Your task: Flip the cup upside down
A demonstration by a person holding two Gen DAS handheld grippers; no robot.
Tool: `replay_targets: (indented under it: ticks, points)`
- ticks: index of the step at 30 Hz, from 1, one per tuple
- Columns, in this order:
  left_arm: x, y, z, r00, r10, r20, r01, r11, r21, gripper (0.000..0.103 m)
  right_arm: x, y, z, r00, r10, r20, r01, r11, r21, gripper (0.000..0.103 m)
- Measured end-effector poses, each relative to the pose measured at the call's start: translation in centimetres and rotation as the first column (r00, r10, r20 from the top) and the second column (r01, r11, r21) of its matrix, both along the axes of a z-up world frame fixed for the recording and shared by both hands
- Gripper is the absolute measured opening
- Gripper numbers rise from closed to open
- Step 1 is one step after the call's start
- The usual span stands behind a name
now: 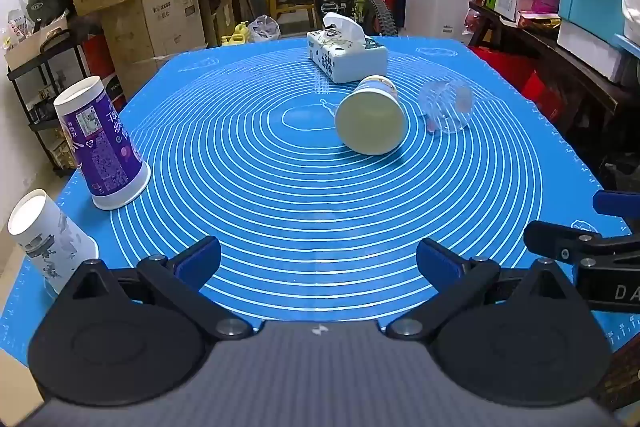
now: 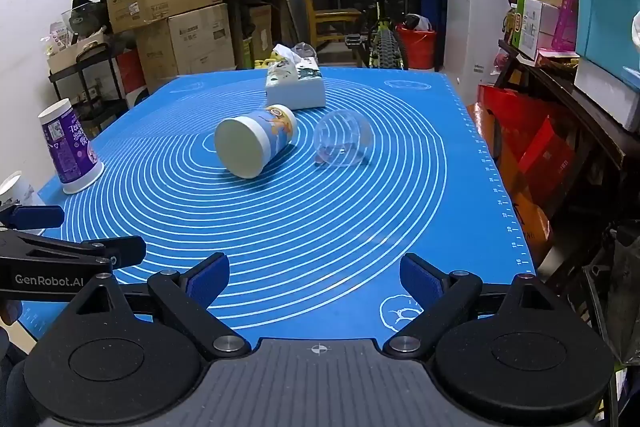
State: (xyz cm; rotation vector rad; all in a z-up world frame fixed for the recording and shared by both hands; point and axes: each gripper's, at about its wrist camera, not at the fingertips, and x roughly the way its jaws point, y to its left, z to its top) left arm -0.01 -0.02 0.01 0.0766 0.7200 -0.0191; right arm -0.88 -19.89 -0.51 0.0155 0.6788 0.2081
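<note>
A cream paper cup [image 1: 372,117] with an orange and blue print lies on its side near the mat's middle, its flat base toward me; it also shows in the right wrist view [image 2: 252,143]. A clear plastic cup [image 1: 446,105] lies on its side just right of it, also seen in the right wrist view [image 2: 342,139]. A purple cup [image 1: 102,147] and a white cup [image 1: 48,239] stand upside down at the left edge. My left gripper [image 1: 318,263] and my right gripper [image 2: 314,277] are open and empty, near the mat's front edge, well short of the cups.
A blue silicone mat [image 1: 280,207] covers the table. A tissue box [image 1: 346,53] stands behind the lying cups. Cardboard boxes, a bicycle, a white cabinet and shelves crowd the room beyond. The right gripper's side shows in the left wrist view [image 1: 592,255].
</note>
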Motion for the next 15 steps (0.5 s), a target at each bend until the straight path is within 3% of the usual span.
replay_targets:
  ticks: [15]
  points:
    - [0.28,-0.33,-0.46,1.000,0.000,-0.006,0.000,1.000,0.002,0.103,0.11,0.03,-0.05,1.000,0.000,-0.001,0.000,1.000,-0.004,0.093]
